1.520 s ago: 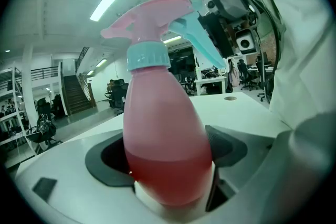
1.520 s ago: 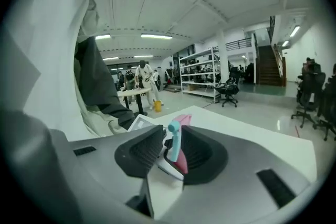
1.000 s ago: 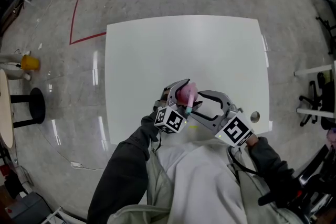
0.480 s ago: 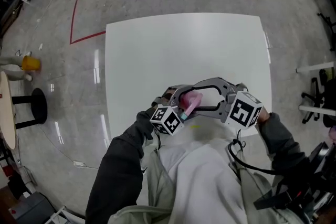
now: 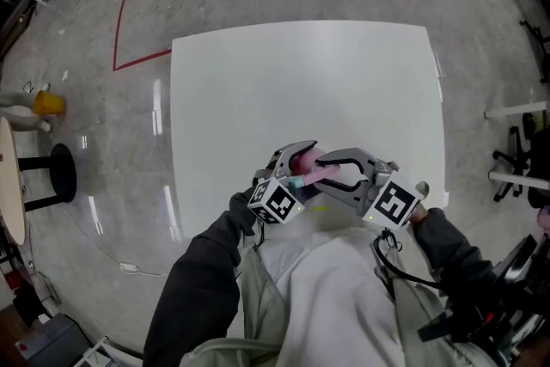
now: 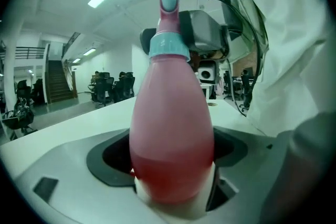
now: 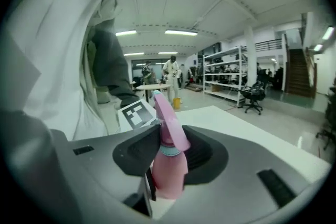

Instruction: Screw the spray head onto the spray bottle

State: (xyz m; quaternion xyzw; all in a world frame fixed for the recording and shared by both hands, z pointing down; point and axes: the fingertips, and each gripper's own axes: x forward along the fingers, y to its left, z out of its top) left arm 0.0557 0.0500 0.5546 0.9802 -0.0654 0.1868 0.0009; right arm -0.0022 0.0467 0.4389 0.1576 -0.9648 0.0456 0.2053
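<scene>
My left gripper [image 5: 295, 157] is shut on a pink spray bottle [image 5: 304, 157], held over the front edge of the white table [image 5: 301, 73]. In the left gripper view the bottle [image 6: 170, 118] stands between the jaws, its teal collar [image 6: 168, 47] and the spray head above it. My right gripper [image 5: 325, 170] comes in from the right, and its jaws are closing on the pink spray head [image 5: 320, 175]. In the right gripper view the dark pads flank the head [image 7: 169, 123] just above the teal collar [image 7: 169, 150] and touch it.
The table has a round cable hole [image 5: 418, 189] near its front right corner. A black stool [image 5: 60, 172] and a yellow object [image 5: 49, 103] stand on the floor at the left. Office chairs [image 5: 516, 168] stand at the right.
The right gripper swung up and round with wide jaws half a second ago. It has come back down, and its jaws have closed in on the spray head. The left gripper still holds the bottle.
</scene>
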